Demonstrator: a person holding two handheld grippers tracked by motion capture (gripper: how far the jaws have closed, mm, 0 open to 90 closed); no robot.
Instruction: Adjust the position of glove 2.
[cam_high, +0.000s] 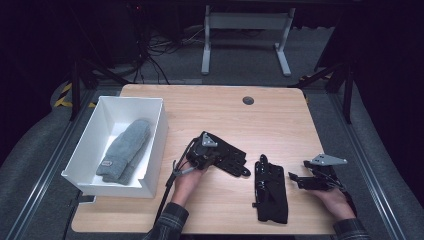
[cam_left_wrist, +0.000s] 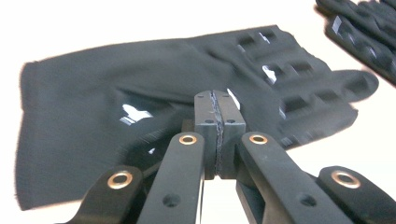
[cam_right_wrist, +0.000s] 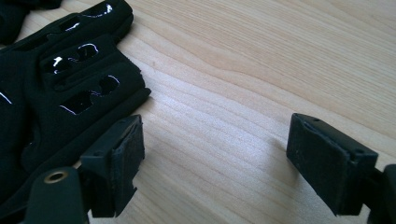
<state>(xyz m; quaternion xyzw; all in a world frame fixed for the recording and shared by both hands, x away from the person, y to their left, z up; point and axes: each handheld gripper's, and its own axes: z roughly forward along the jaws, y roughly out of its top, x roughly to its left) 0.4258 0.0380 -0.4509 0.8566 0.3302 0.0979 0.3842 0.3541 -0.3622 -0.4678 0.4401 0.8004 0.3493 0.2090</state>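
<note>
Black glove (cam_high: 229, 156) mid-table, left gripper (cam_left_wrist: 216, 135) above it, jaws pressed together, grip on fabric not discernible. Second black glove (cam_high: 270, 192) near front edge. Right gripper (cam_right_wrist: 215, 168) beside it, jaws spread.

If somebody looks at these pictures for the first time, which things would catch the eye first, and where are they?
First the white bin at the table's left, with a grey mitten lying inside. Then the two black gloves on the wood: one at the middle under the left gripper, whose fingers are pressed together over the dark fabric, and another nearer the front edge. The right gripper waits open beside that second glove.
</note>
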